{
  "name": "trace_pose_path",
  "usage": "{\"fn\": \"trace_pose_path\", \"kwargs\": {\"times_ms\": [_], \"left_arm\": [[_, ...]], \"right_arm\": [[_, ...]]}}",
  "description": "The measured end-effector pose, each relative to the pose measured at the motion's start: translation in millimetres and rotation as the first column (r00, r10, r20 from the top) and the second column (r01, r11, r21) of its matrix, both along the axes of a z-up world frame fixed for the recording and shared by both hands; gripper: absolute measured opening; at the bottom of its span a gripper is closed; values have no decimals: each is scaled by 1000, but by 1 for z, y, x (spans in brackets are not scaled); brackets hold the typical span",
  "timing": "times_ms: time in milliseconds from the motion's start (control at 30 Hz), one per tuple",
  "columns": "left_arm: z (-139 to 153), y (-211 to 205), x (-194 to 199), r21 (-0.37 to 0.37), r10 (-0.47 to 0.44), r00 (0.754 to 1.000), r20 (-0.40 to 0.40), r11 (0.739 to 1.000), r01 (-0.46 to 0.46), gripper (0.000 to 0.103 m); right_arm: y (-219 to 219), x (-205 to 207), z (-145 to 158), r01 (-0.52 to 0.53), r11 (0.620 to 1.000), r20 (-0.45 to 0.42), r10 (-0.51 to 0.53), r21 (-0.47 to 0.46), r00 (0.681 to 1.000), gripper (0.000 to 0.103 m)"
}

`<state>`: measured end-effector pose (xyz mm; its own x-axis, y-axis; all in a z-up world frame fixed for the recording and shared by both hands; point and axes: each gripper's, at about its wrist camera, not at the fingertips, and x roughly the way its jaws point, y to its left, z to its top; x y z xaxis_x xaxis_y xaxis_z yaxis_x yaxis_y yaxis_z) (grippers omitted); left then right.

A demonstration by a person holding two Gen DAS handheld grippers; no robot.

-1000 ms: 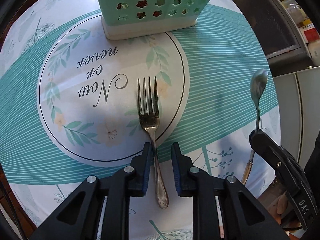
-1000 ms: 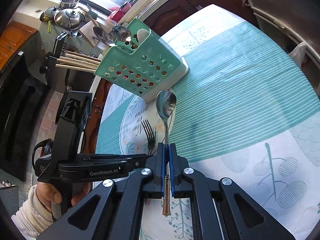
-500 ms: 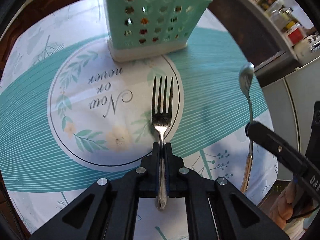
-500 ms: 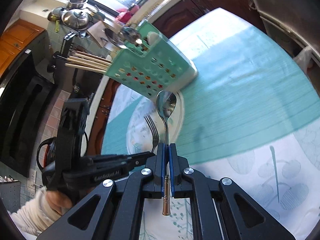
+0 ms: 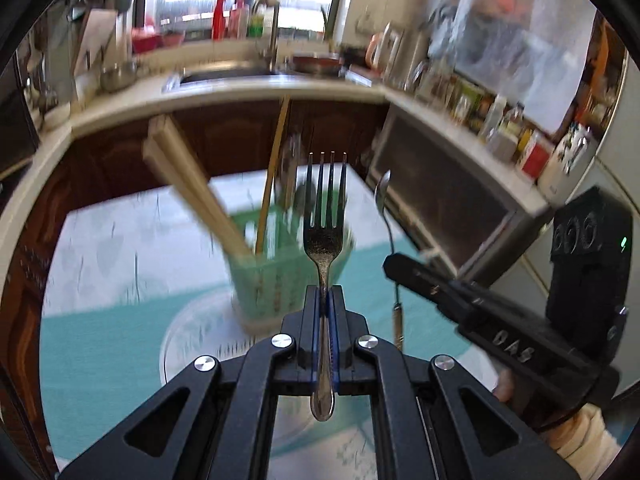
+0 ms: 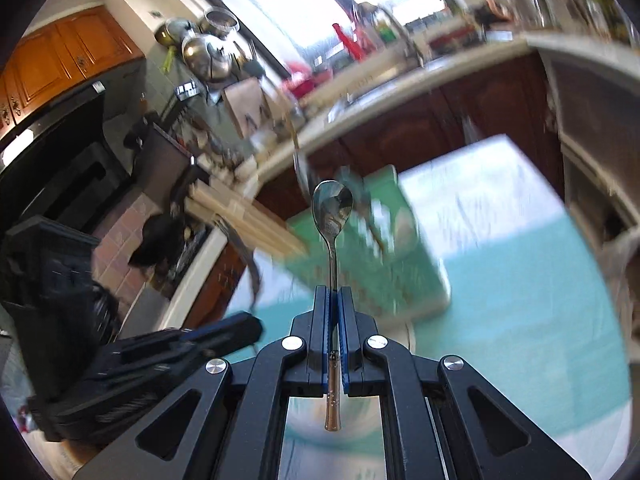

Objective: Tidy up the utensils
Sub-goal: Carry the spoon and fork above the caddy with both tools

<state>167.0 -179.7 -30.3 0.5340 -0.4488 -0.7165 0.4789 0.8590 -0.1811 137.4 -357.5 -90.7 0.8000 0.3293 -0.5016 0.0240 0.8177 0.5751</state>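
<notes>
My left gripper (image 5: 325, 292) is shut on the handle of a steel fork (image 5: 325, 236), tines pointing up and away, held in the air above the table. My right gripper (image 6: 333, 294) is shut on the handle of a steel spoon (image 6: 332, 206), bowl up. The mint-green perforated utensil caddy (image 5: 280, 280) stands on the tablecloth just beyond the fork, blurred, with chopsticks (image 5: 192, 184) and other utensils sticking out. In the right wrist view the caddy (image 6: 384, 256) sits behind the spoon. The spoon (image 5: 386, 208) and right gripper (image 5: 472, 304) show at the right of the left wrist view.
The table carries a teal and white cloth (image 5: 120, 320) with a round white print. Behind it runs a kitchen counter with a sink (image 5: 224, 74), dark wood cabinets, bottles and an oven (image 5: 448, 196) to the right. The left gripper's body (image 6: 132, 364) fills the lower left of the right wrist view.
The left gripper closed on the fork and lifted it off the table. Both grippers rose and tilted up, so the kitchen counter and window came into view. The spoon stayed gripped.
</notes>
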Motion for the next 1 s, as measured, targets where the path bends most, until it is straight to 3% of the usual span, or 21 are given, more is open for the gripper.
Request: {"fn": "trace_pose_path", "kwargs": {"times_ms": [100, 300, 567, 1000], "left_arm": [[20, -9, 28, -54, 22, 997, 75, 998, -18, 2], [30, -20, 60, -159, 41, 977, 209, 987, -7, 2], [13, -28, 85, -165, 68, 954, 293, 986, -19, 2], [-27, -42, 87, -116, 22, 946, 323, 993, 17, 2]], "right_arm": [[-11, 17, 16, 46, 999, 78, -45, -10, 996, 4], [-25, 51, 27, 101, 994, 212, -89, -48, 973, 4], [-30, 98, 5, 110, 985, 296, -67, -132, 953, 4], [-5, 143, -57, 86, 962, 309, -2, -258, 951, 4]]}}
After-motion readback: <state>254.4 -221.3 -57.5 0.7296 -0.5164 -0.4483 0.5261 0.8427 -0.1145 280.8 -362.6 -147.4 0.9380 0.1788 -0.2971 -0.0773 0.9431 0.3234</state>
